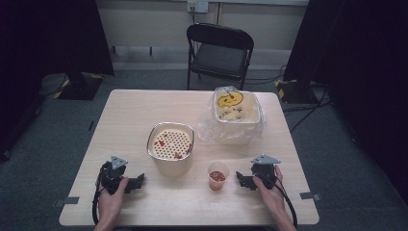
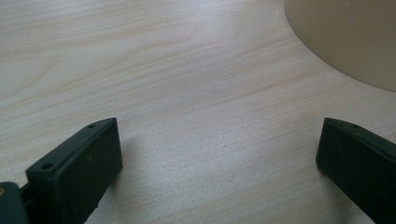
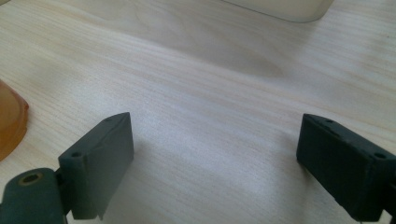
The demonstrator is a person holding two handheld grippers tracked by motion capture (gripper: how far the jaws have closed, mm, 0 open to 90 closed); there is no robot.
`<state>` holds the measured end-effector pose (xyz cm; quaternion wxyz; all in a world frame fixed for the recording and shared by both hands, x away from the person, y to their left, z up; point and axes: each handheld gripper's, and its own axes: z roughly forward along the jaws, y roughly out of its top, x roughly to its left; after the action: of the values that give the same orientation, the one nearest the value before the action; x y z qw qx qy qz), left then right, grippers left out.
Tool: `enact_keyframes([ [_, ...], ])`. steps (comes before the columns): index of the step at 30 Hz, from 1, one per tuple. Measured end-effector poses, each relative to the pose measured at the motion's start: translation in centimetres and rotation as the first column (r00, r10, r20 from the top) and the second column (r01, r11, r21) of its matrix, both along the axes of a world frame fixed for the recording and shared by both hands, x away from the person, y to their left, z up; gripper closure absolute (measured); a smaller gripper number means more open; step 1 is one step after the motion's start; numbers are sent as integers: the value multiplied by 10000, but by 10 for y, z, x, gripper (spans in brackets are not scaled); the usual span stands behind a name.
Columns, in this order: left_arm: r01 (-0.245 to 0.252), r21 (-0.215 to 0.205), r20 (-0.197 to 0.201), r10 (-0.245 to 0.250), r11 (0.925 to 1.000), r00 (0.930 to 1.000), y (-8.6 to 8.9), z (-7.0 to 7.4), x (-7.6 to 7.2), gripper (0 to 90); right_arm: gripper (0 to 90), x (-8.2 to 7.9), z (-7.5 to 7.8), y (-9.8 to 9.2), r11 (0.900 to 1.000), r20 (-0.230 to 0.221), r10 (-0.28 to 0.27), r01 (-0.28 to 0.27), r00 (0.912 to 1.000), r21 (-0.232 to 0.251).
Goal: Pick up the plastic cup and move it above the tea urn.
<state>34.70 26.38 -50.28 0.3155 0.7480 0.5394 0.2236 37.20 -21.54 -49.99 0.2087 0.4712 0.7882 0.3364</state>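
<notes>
My left gripper (image 1: 136,182) rests on the wooden table (image 1: 130,115) near its front left, held by a hand. It is open, with bare table between its jaws (image 2: 219,140). A cream bowl (image 1: 171,147) with a perforated insert and a few red bits stands just right of it, and its wall shows in the left gripper view (image 2: 345,37). My right gripper (image 1: 242,179) lies at the front right, also open over bare wood (image 3: 215,135). A small orange cup (image 1: 217,175) with red contents stands just left of the right gripper, and its edge is in the right gripper view (image 3: 9,123).
A white tub (image 1: 236,115) lined with a clear plastic bag sits at the back right of the table, holding something yellow; its base shows in the right gripper view (image 3: 280,7). A black folding chair (image 1: 220,50) stands beyond the table's far edge.
</notes>
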Motion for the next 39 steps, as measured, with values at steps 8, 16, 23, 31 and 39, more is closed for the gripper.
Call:
enact_keyframes([
  [8,31,12,-1,-31,10000,10000,0,0,1,0,136,-2,3,-1,9999,-65,83,-84,9999,-144],
  [16,51,1,-11,-51,10000,10000,0,0,0,0,134,-23,15,3,9891,-87,1273,-1263,9918,753],
  [23,39,13,-3,-39,10000,10000,0,0,1,0,144,-38,17,19,9621,-225,2578,-2545,9659,981],
  [31,34,14,2,-34,10000,10000,0,0,1,0,200,-43,19,42,9217,-254,3645,-3567,9309,1526],
  [39,61,9,-12,-61,10000,10000,0,0,1,0,211,-33,26,62,8972,416,4002,-4007,9155,1859],
])
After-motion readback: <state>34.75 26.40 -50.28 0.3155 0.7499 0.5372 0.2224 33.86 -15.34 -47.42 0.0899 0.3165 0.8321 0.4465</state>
